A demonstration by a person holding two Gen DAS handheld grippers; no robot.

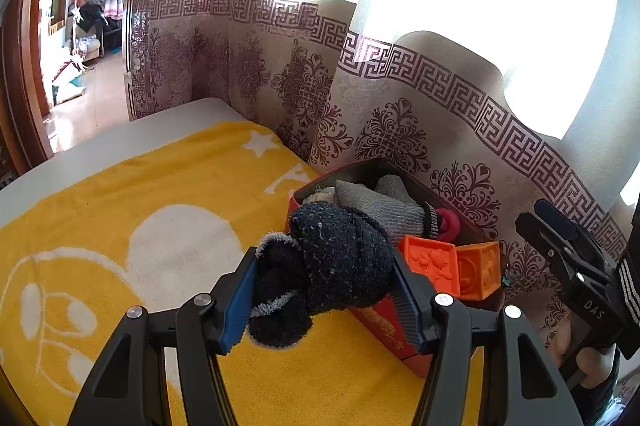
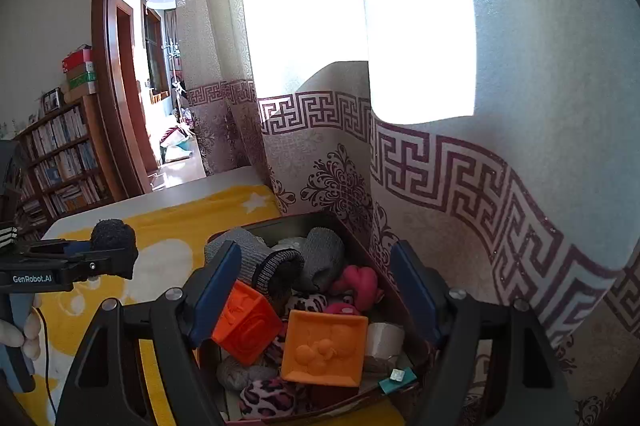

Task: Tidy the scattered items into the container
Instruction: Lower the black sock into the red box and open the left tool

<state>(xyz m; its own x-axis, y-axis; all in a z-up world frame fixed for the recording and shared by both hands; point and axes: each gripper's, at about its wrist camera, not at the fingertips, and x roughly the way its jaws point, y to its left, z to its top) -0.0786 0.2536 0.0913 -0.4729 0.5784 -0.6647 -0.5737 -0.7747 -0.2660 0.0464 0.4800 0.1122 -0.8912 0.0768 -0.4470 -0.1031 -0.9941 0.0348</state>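
Note:
My left gripper is shut on a dark navy rolled sock and holds it above the yellow blanket, just left of the red box. From the right wrist view, that sock and left gripper hang at the left. The red box sits against the curtain and holds grey socks, two orange embossed cubes, pink toys and leopard-print pieces. My right gripper stands open over the box, nothing between its fingers; the cubes lie below.
A yellow blanket with white figures covers the table. A patterned curtain hangs close behind the box. A bookshelf and an open doorway stand beyond the table's far edge. A hand holds the right gripper at the right edge.

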